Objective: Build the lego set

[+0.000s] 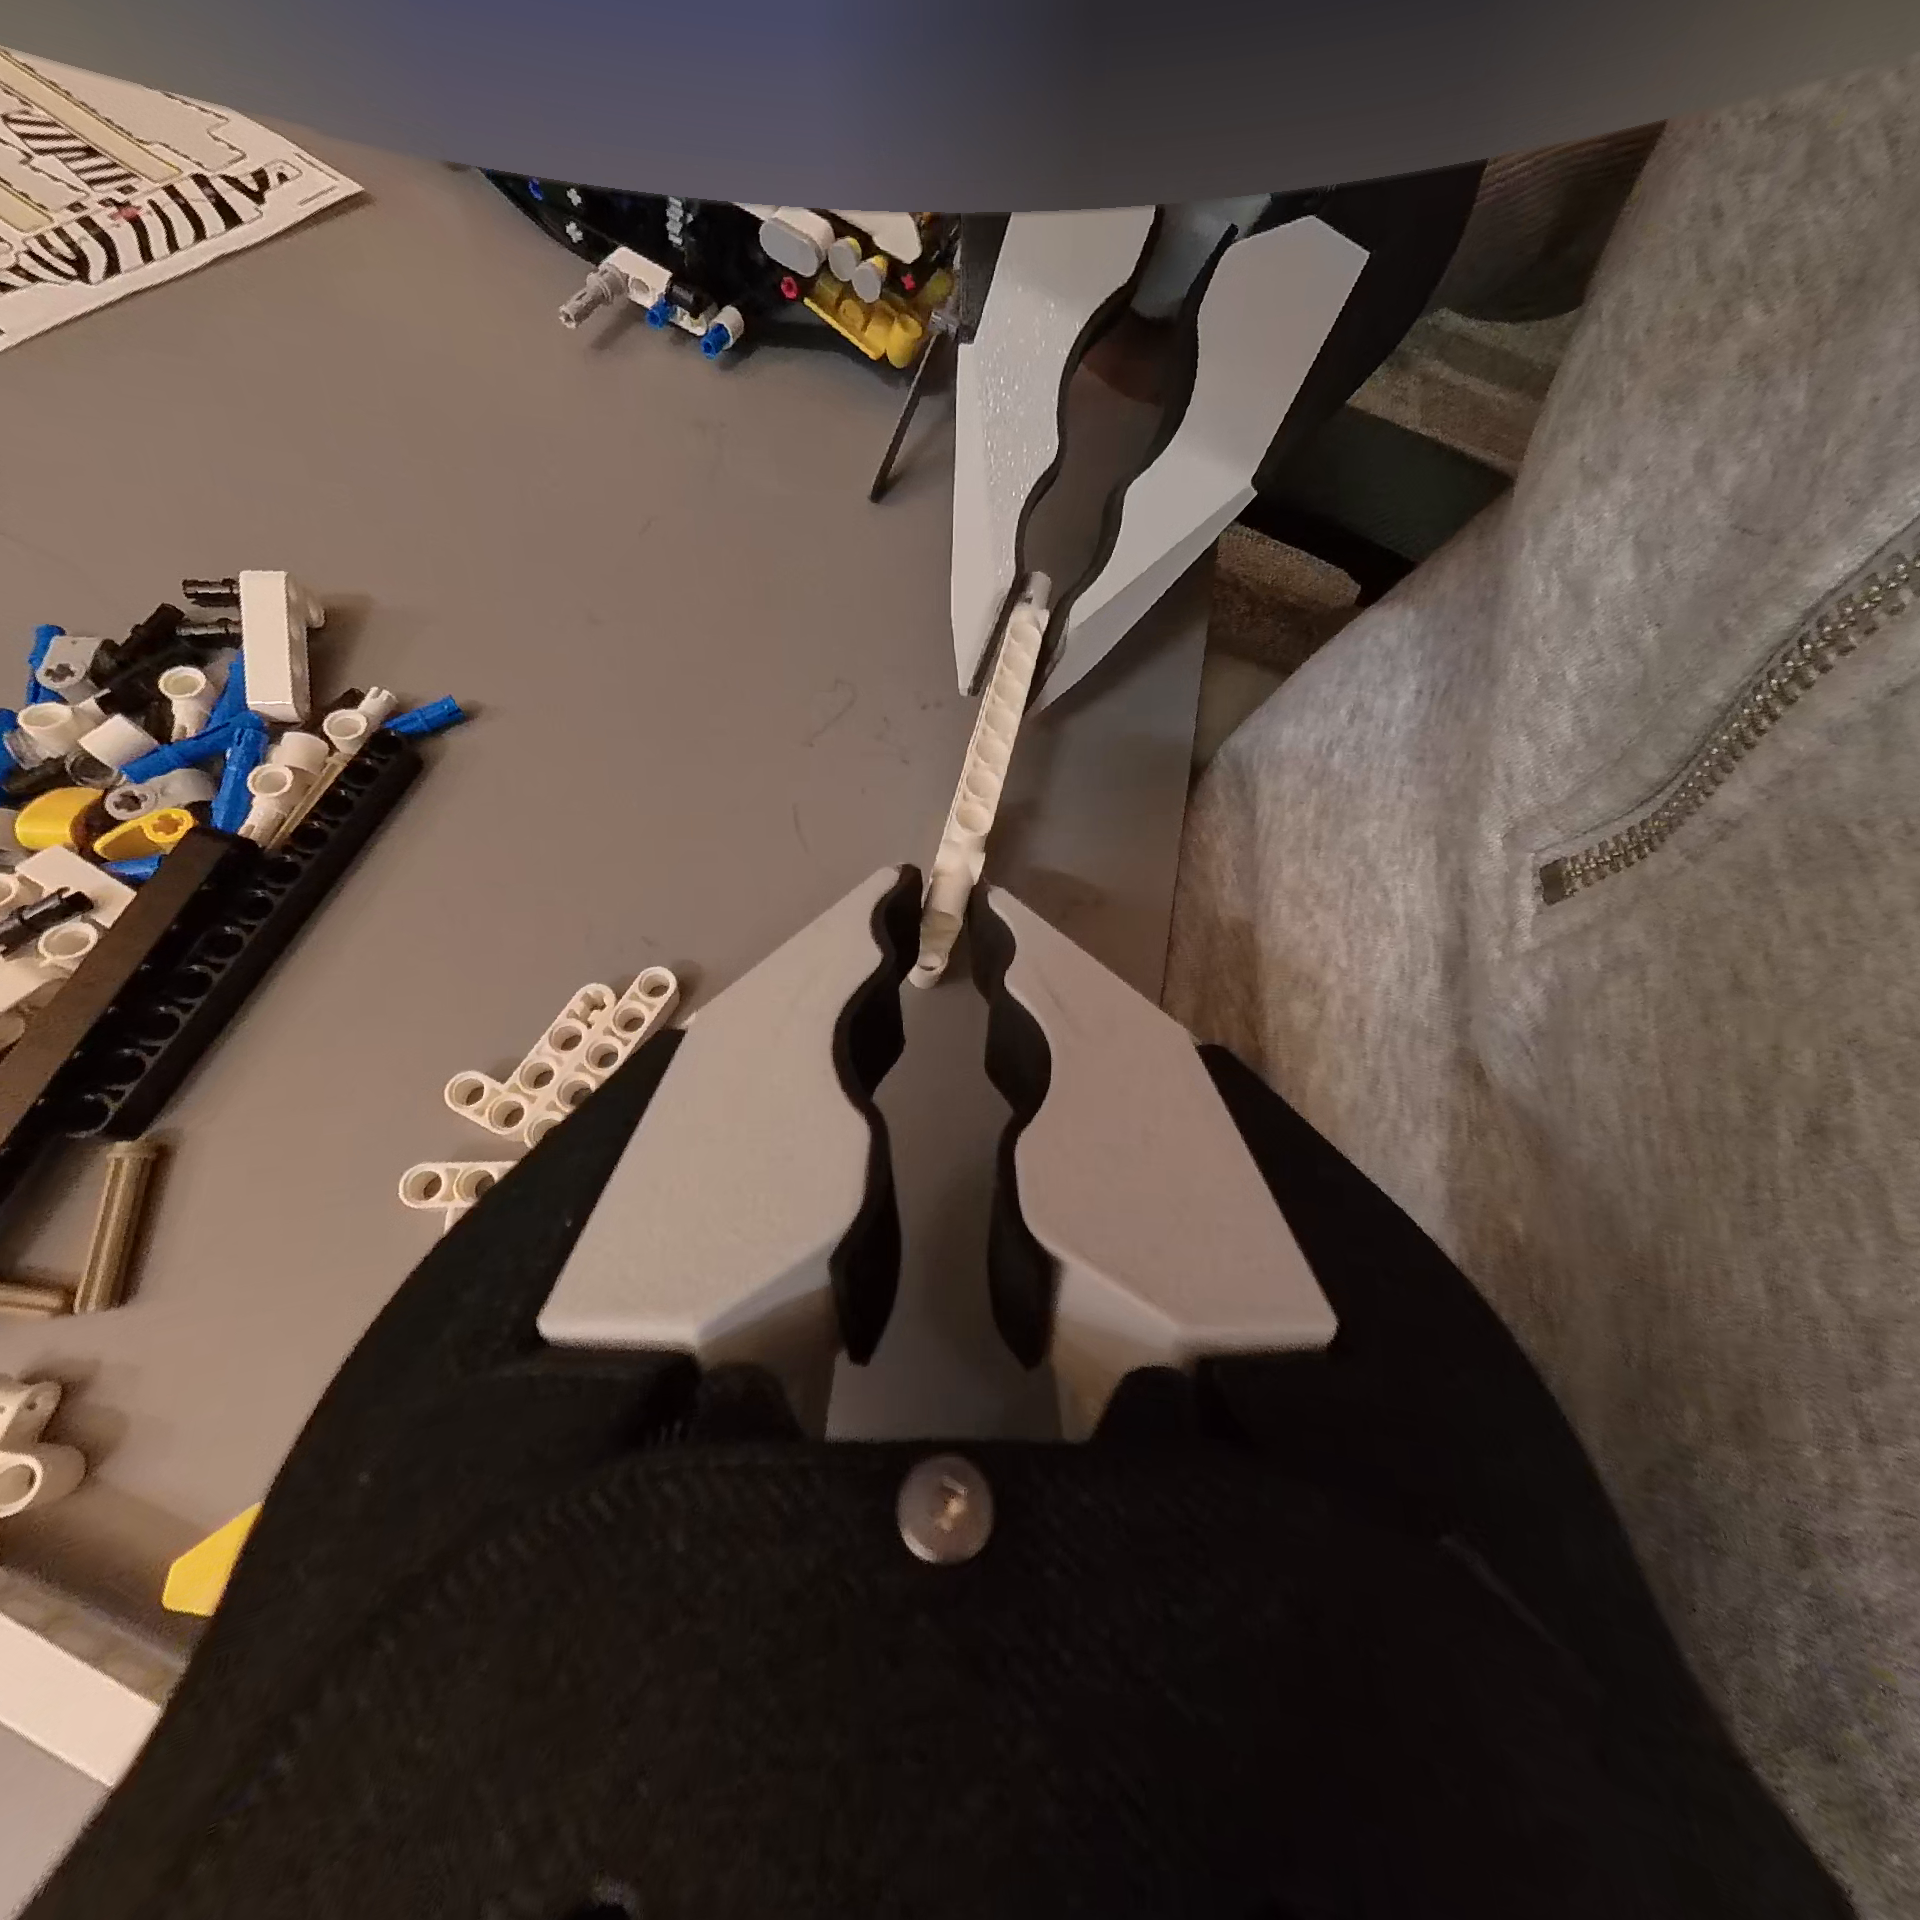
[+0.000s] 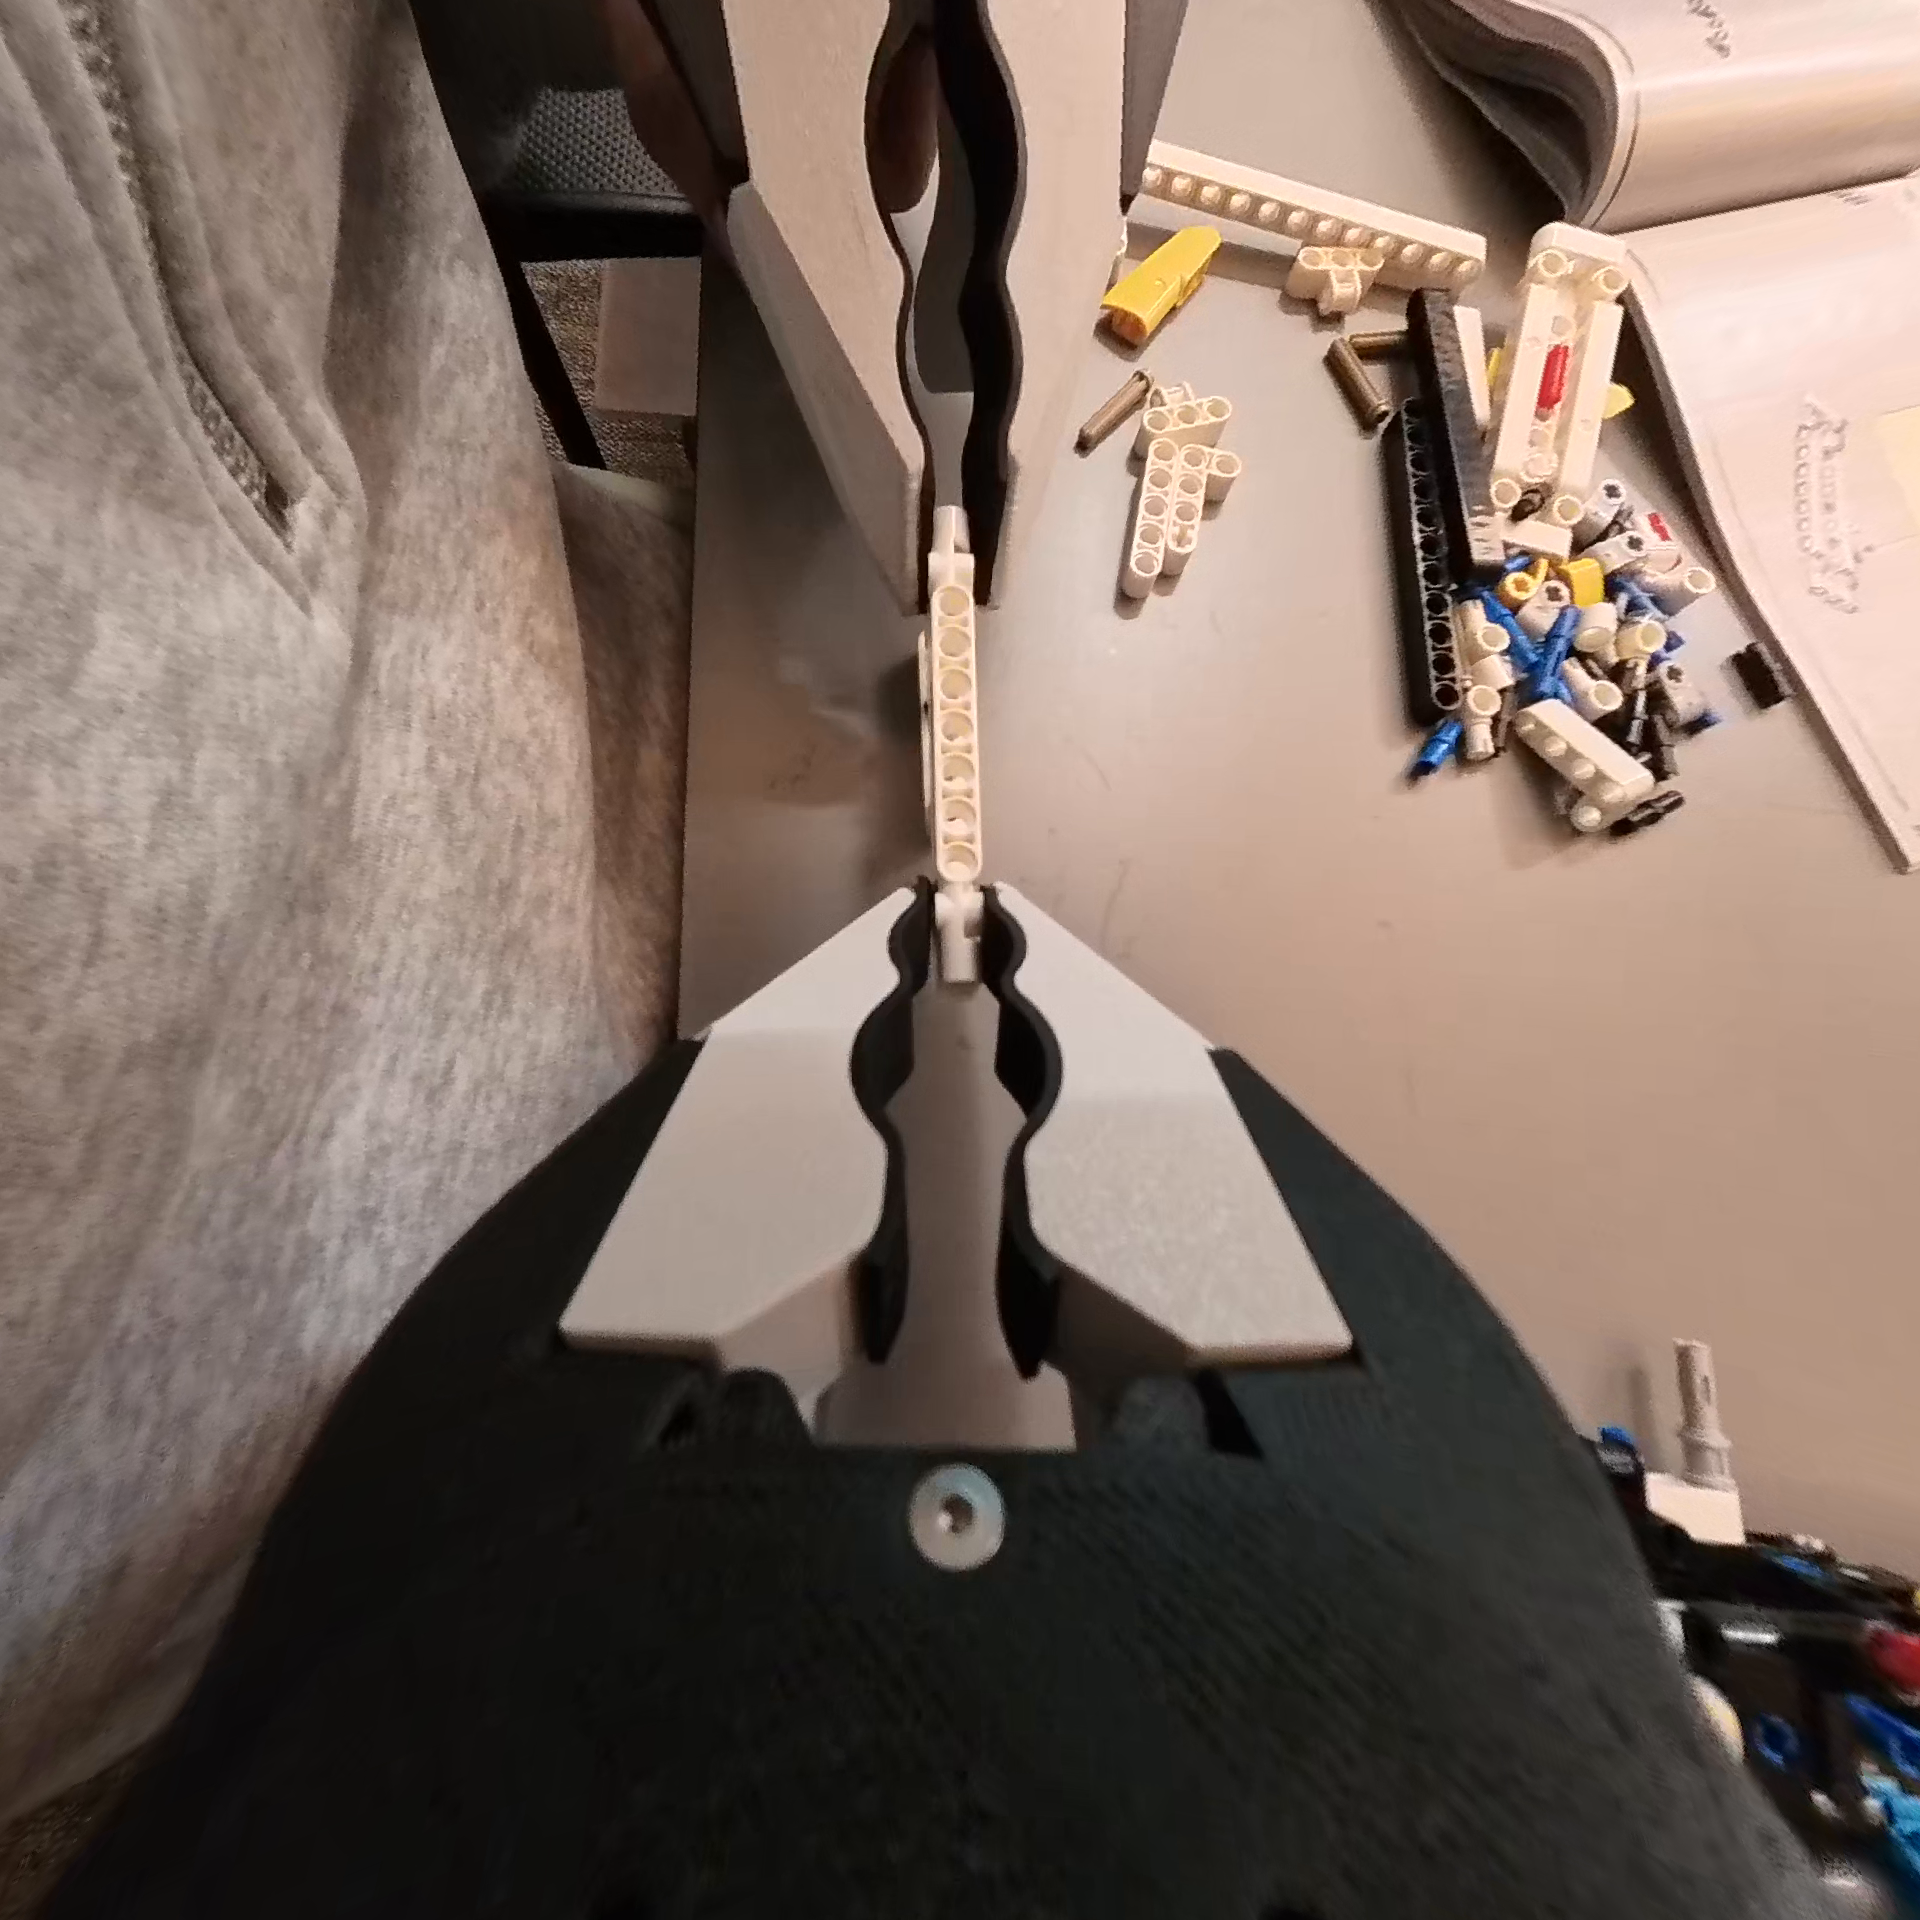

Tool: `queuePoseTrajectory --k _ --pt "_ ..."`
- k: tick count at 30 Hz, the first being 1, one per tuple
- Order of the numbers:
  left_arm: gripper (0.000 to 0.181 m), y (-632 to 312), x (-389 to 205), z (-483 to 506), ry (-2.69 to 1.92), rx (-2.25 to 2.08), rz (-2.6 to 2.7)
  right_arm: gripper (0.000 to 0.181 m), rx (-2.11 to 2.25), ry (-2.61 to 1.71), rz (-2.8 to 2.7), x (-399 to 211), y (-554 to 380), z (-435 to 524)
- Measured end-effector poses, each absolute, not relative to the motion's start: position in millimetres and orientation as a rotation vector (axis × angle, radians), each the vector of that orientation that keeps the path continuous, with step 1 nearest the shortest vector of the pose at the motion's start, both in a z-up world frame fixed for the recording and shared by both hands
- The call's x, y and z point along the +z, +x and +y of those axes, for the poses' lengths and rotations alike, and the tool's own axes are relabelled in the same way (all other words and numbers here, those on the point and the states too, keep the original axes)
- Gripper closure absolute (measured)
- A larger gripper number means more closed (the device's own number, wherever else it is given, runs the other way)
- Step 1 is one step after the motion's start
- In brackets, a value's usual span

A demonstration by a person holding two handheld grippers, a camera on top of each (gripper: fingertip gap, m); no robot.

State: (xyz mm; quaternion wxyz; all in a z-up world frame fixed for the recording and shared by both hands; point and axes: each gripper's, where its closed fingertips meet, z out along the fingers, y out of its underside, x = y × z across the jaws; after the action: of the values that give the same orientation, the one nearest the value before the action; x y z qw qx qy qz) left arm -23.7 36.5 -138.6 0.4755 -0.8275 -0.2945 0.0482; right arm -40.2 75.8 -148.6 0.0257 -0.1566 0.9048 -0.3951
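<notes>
Held off the table (image 1: 644, 540), over its near edge by the grey hooded top (image 1: 1558, 935): one long white beam (image 1: 982, 774), studded with holes. Gripped at both ends — left gripper (image 1: 943, 920) closed on the nearer end in the left wrist view, right gripper (image 2: 958, 940) closed on a small connector at the opposite end. Probably held this way to steady the beam while the end piece was pressed home or lined up; a two-ended hold keeps so thin a part from twisting. No contact with the table surface apparent.

Shown only from the left: a partly built black and yellow assembly (image 1: 831, 281) toward the far edge, and a striped sticker sheet (image 1: 125, 197) at the far left corner. Shown better from the right: the beam's row of holes face-on, an open instruction booklet (image 2: 1766, 364) along the far right edge, and a long white brick (image 2: 1309, 223) near it. Common to both: the loose pile of blue, white and black parts (image 1: 177, 748) beside a long black beam (image 1: 229, 935), well apart from the grippers, and white angled liftarms (image 2: 1174, 488) lying nearer.
</notes>
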Motion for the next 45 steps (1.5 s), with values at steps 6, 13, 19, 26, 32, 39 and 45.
queuePoseTrajectory --k 6,13,19,26,32,39,45 --pt "0.175 -24.1 -137.6 36.9 -2.014 0.107 -0.726 0.175 -1.222 -0.476 2.787 -148.4 -39.8 75.3" --pt "0.175 -22.7 -137.1 37.8 -2.012 0.097 -0.719 0.175 -1.208 -0.472 2.780 -148.1 -38.9 75.5" --pt "0.175 -23.1 -137.1 39.8 -2.013 0.088 -0.716 0.176 -1.190 -0.470 2.774 -147.8 -38.7 75.9" --pt "0.175 -23.7 -137.2 39.3 -2.013 0.089 -0.722 0.176 -1.180 -0.461 2.769 -147.4 -39.9 75.3" --pt "0.175 -25.2 -137.5 39.0 -2.015 0.082 -0.724 0.176 -1.162 -0.462 2.760 -146.8 -40.5 75.2" --pt "0.175 -24.6 -137.7 39.0 -2.019 0.080 -0.717 0.176 -1.145 -0.459 2.758 -146.6 -40.8 75.3" --pt "0.175 -26.5 -138.5 38.2 -2.018 0.079 -0.726 0.176 -1.132 -0.432 2.758 -146.3 -42.6 75.2"
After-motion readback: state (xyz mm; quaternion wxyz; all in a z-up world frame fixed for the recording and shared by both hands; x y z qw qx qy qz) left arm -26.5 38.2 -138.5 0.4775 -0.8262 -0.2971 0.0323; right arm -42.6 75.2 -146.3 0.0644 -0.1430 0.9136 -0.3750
